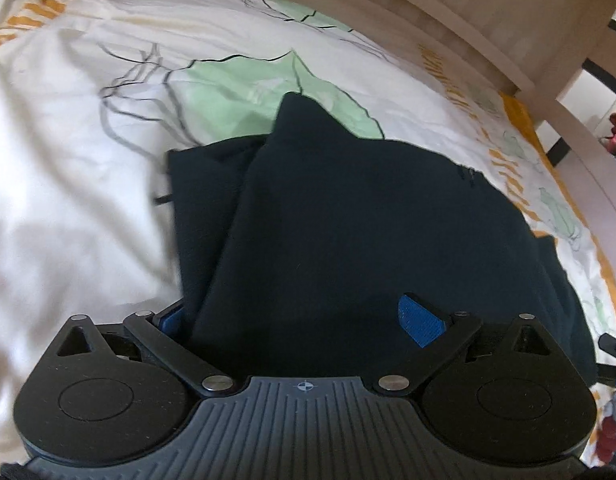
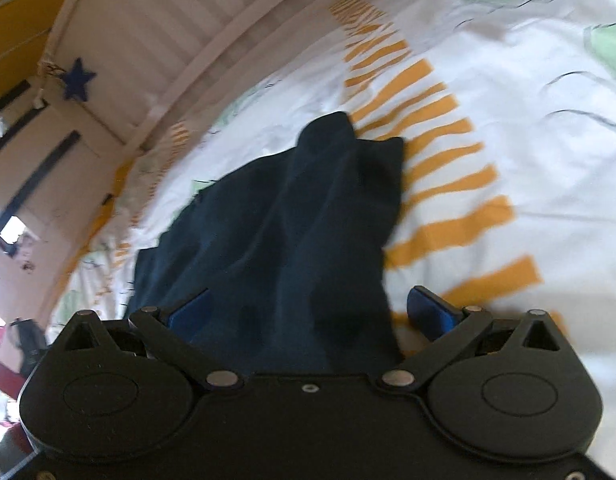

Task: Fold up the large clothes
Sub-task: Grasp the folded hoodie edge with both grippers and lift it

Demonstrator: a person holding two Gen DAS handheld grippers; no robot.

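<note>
**Dark garment between both tongs on the bed**

The left gripper (image 1: 296, 316) and right gripper (image 2: 308, 312) both have jaws spread wide, the navy garment (image 1: 348, 220) bunched between them, unclamped. It lies partly folded on the patterned sheet (image 1: 88, 140). A pale wooden bed rail (image 1: 488, 32) borders it; a blue star (image 2: 78, 80) hangs there.

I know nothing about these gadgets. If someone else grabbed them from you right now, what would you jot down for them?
Left tool: jaws spread wide, dark navy garment lying between the blue fingers; no grip visible.
Right tool: jaws also spread, same garment draped between them.
The garment lies on the patterned duvet, beside the wooden bed rail.
Done: it already shows overlapping layers, so it looks partly folded.
Left: probably more folding and smoothing; a point of fabric sticks out at the far end.
</note>
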